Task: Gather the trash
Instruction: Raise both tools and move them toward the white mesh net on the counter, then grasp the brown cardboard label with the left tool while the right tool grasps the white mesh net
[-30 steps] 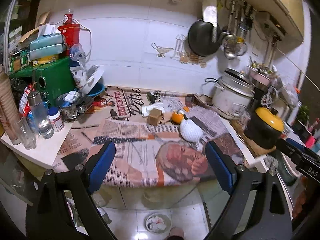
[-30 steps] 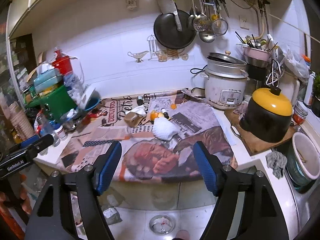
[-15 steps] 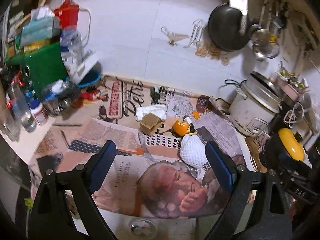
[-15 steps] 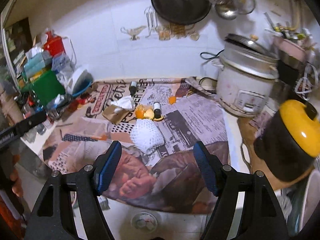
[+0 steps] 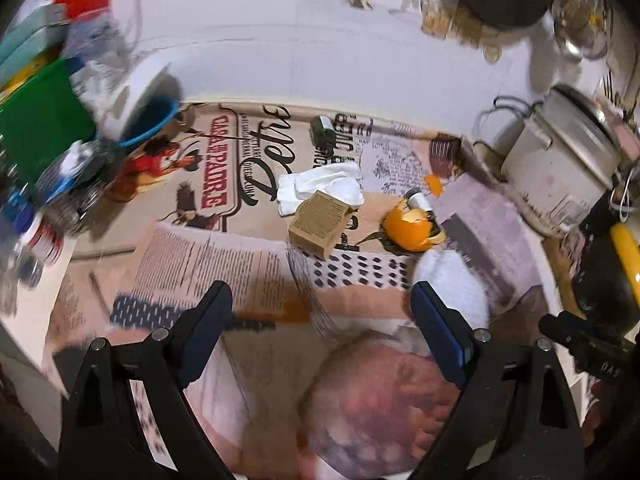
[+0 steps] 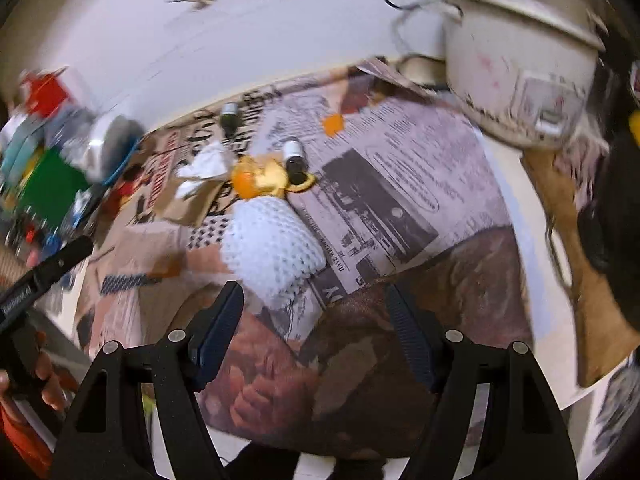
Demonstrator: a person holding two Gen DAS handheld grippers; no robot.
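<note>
In the left wrist view, a green plastic box is seen at the far left edge, blurred, with a blue-rimmed bowl just beside it. The newspaper sheets are spread across the counter. Near the centre, a crumpled white tissue is found touching a small brown cardboard box, and just to the right an orange peel is lying beside a white foam fruit net. The left gripper is held spread wide above the paper, nothing between its blue pads. At the right edge a dented white rice cooker is standing. In the right wrist view, the right gripper is likewise spread apart and empty, the foam net just ahead of its left finger.
</note>
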